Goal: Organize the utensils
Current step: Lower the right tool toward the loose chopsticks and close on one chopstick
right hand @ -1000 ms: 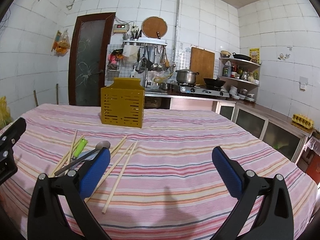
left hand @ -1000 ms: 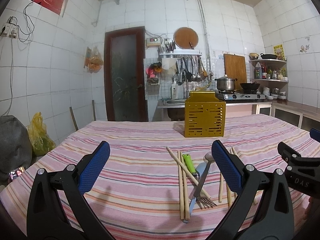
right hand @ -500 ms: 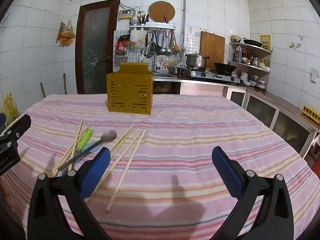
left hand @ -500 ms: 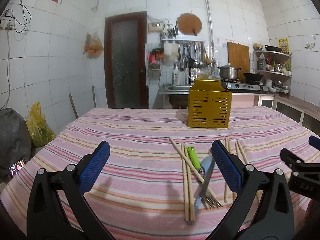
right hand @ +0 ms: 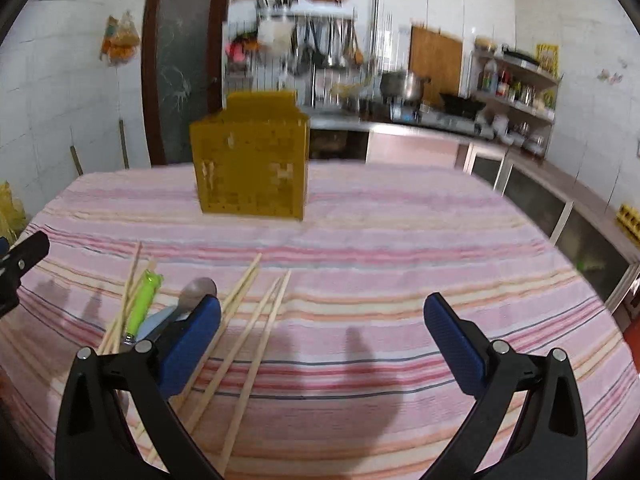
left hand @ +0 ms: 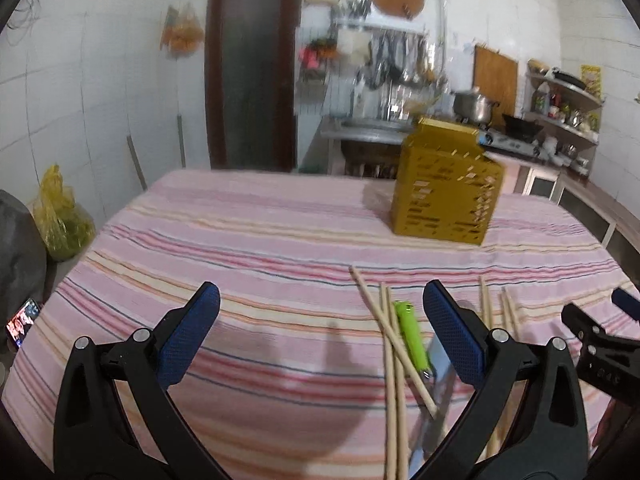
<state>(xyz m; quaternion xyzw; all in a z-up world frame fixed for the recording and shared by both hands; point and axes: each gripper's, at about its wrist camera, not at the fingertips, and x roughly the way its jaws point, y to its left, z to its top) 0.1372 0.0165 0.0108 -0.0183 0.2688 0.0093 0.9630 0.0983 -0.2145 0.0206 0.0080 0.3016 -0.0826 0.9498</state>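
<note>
A yellow slotted utensil holder [left hand: 446, 188] stands on the striped tablecloth, also in the right wrist view [right hand: 252, 168]. Wooden chopsticks [left hand: 390, 344] lie loose with a green-handled utensil [left hand: 412, 336] and a metal spoon [right hand: 198, 290]; more chopsticks [right hand: 256, 320] lie to their right. My left gripper [left hand: 320, 336] is open and empty, above the cloth left of the pile. My right gripper [right hand: 322, 340] is open and empty, right of the pile, and shows at the right edge of the left wrist view [left hand: 600, 352].
The table [right hand: 400, 240] carries a pink striped cloth. A kitchen counter with stove and pots [left hand: 480, 108] stands behind, a door [left hand: 250, 68] at the back, a yellow bag [left hand: 60, 216] on the floor at left, cabinets [right hand: 560, 208] at right.
Both grippers have moved forward and tilted down over the table. The holder and the utensil pile look closer. Both stay open.
</note>
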